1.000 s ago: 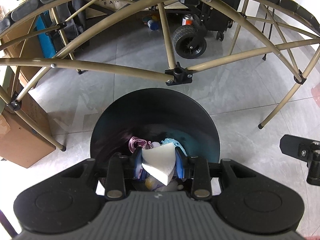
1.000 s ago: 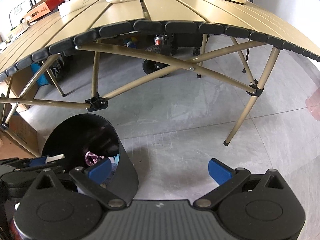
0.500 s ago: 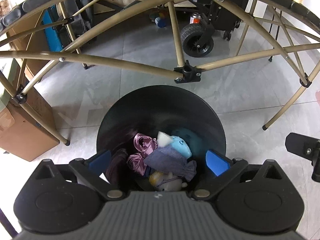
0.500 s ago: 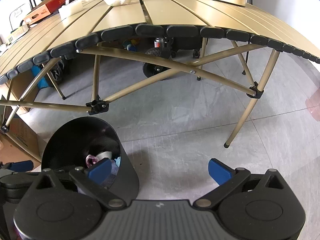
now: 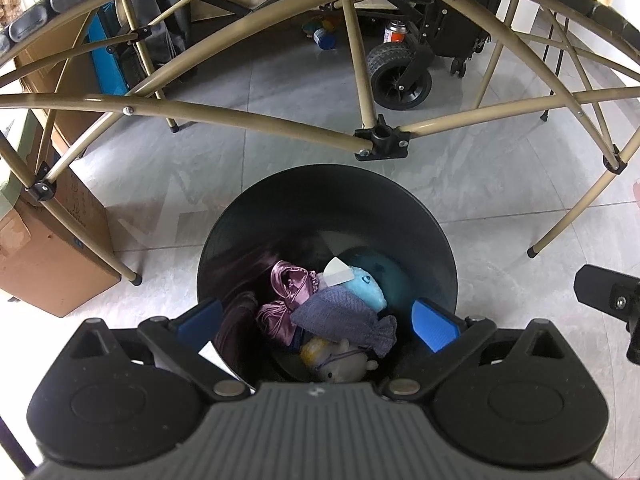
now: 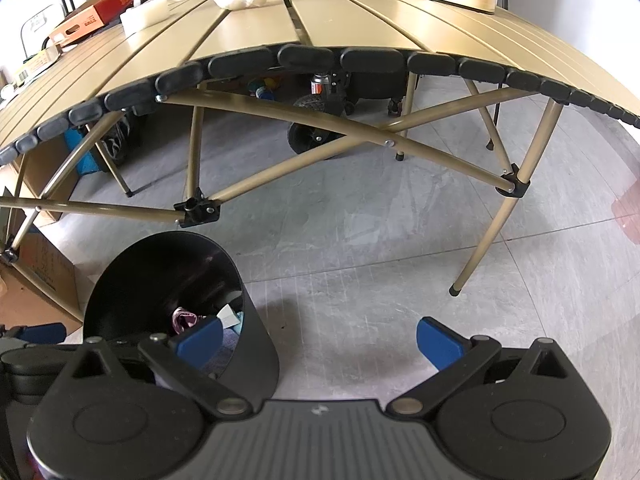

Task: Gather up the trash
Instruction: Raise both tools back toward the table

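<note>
While both grippers' jaws gape empty, the bin (image 5: 328,216) hides most trash, perhaps a white scrap (image 5: 338,273) included.

The bin (image 5: 328,216) is placed on the floor (image 5: 500,184) in front of the folding table (image 6: 360,20). Fabric items (image 5: 340,312) are contained in the bin. A cardboard box (image 5: 44,264) is located to its left, under the table.
</note>
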`<action>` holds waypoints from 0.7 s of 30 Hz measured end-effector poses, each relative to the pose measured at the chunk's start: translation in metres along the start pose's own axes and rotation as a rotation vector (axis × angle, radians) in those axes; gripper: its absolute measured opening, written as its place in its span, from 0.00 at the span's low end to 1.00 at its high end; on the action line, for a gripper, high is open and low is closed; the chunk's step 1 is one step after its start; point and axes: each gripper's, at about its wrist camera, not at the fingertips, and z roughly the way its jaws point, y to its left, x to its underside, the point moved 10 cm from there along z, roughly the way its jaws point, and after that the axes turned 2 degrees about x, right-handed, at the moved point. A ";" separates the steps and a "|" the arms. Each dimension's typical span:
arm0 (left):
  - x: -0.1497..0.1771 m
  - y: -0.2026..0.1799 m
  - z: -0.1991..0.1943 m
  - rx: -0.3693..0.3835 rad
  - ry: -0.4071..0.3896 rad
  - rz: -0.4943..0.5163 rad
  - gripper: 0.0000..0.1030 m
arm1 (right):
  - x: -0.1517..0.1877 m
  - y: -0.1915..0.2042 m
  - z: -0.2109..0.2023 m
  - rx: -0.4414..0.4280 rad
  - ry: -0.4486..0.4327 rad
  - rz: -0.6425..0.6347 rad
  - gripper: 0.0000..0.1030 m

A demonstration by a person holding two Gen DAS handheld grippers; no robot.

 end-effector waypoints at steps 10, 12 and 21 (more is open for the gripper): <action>-0.015 0.004 -0.030 0.038 -0.090 -0.021 1.00 | -0.011 0.001 -0.025 -0.033 -0.069 0.005 1.00; -0.019 0.006 -0.038 0.042 -0.115 -0.020 1.00 | -0.016 0.000 -0.033 -0.046 -0.091 0.010 1.00; -0.043 0.019 -0.088 0.060 -0.272 -0.014 1.00 | -0.037 -0.002 -0.078 -0.103 -0.219 0.015 1.00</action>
